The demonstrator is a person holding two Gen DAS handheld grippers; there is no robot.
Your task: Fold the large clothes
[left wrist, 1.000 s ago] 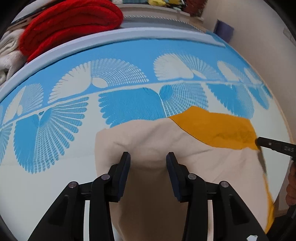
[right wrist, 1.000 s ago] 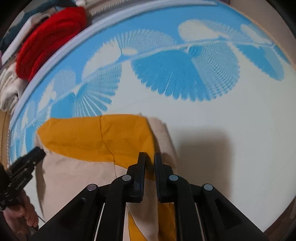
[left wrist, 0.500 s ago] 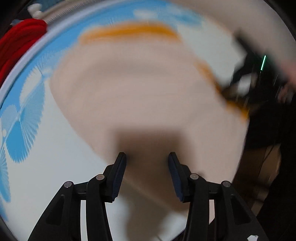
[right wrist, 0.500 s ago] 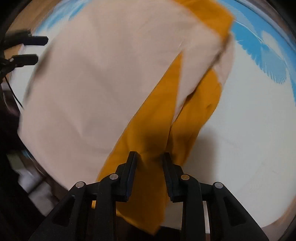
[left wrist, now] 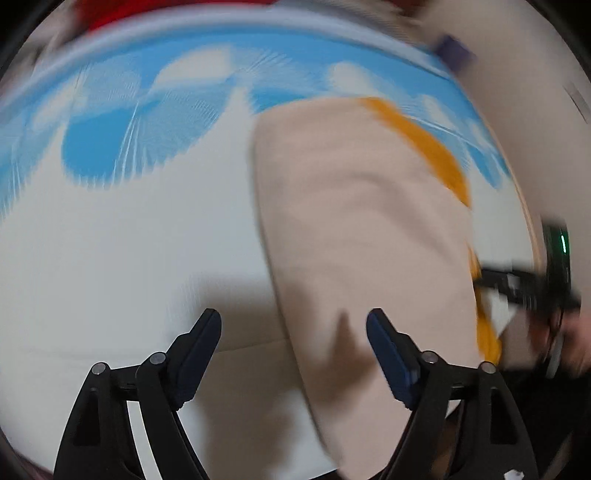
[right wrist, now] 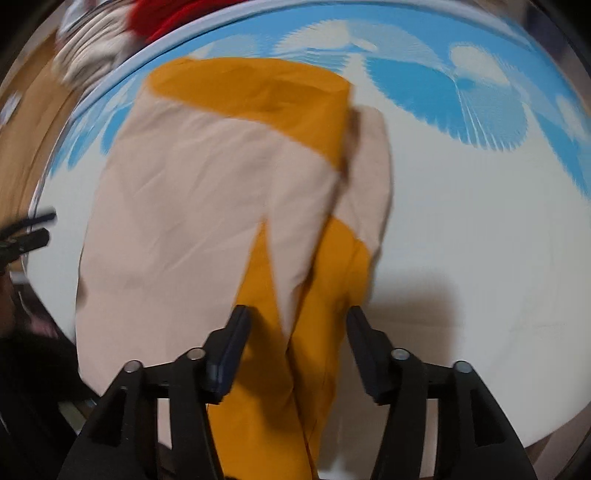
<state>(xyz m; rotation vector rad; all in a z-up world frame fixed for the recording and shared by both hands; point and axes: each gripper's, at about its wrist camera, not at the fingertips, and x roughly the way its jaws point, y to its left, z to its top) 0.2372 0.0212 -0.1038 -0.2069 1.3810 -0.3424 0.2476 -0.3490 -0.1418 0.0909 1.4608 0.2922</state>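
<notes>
Left gripper (left wrist: 293, 341): jaws have just been opening and now stand wide, nothing pinched. The left edge of the beige-and-mustard garment (left wrist: 354, 236) runs between the fingers, loose under them; a second ago those jaws stood narrower over the same cloth. The frame is motion-blurred, so the fine contact can't be read.

The garment lies on the blue-and-white patterned table cover (left wrist: 122, 229), folded into a long strip from about 12 o'clock down past 6 o'clock in the left view, with a mustard band along its 2 o'clock edge.

Right gripper (right wrist: 297, 338): jaws have just been opening too; a second ago they were nearly closed on the mustard fabric. Now they are well apart, and the mustard panel (right wrist: 266, 369) passes between the fingers with no pad pressing on it. In the right view the garment (right wrist: 192, 206) fills the centre, mustard at 12 and 6 o'clock.

Judgement: both hands have let go, so this fold looks laid down, and a further fold or smoothing probably remains.

Containers: none visible. A red knitted item (right wrist: 162, 14) and a pale ribbed textile (right wrist: 92, 48) sit loose beyond the table edge at 11 o'clock.
</notes>
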